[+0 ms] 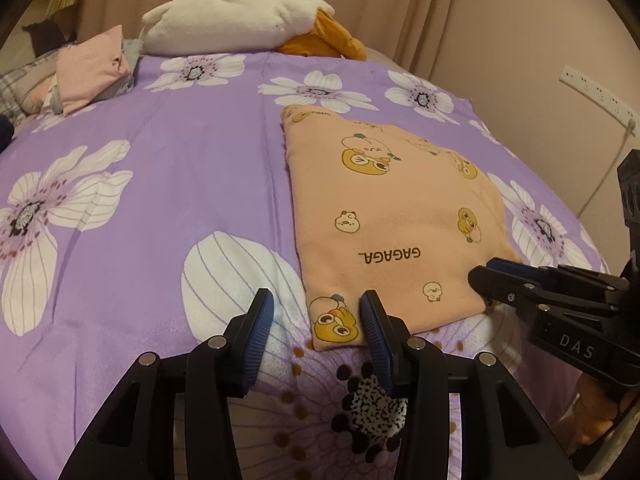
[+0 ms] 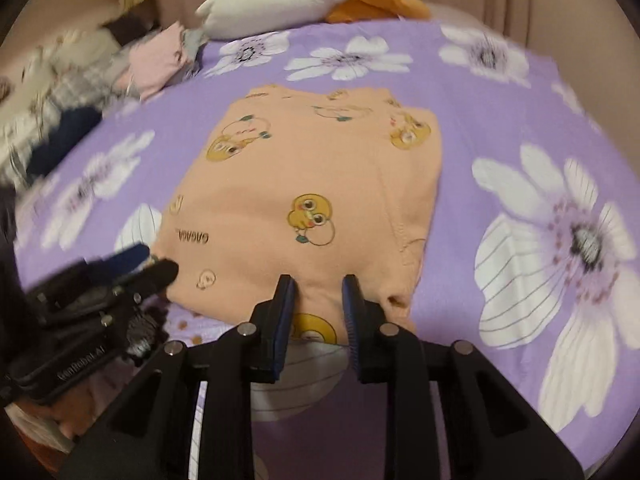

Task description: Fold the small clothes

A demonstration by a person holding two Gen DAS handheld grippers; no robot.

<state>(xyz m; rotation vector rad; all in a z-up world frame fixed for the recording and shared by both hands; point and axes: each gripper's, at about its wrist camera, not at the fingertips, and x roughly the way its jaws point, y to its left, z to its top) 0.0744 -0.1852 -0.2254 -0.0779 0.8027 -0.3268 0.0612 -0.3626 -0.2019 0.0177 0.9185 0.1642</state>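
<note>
Both tongs, L (image 1: 316,312) & R (image 2: 318,294), are released at the near edge of the peach duck top (image 1: 392,208). If they pinch only one layer, the fold could slip apart.

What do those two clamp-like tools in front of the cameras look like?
Both the left gripper and the right gripper are angular matte black frames with silver round pivot pins. Each has two flat fingers faced with ribbed blue pads. The right one's body bears white letters reading "DAS". No sleeves or cables can be made out.
</note>
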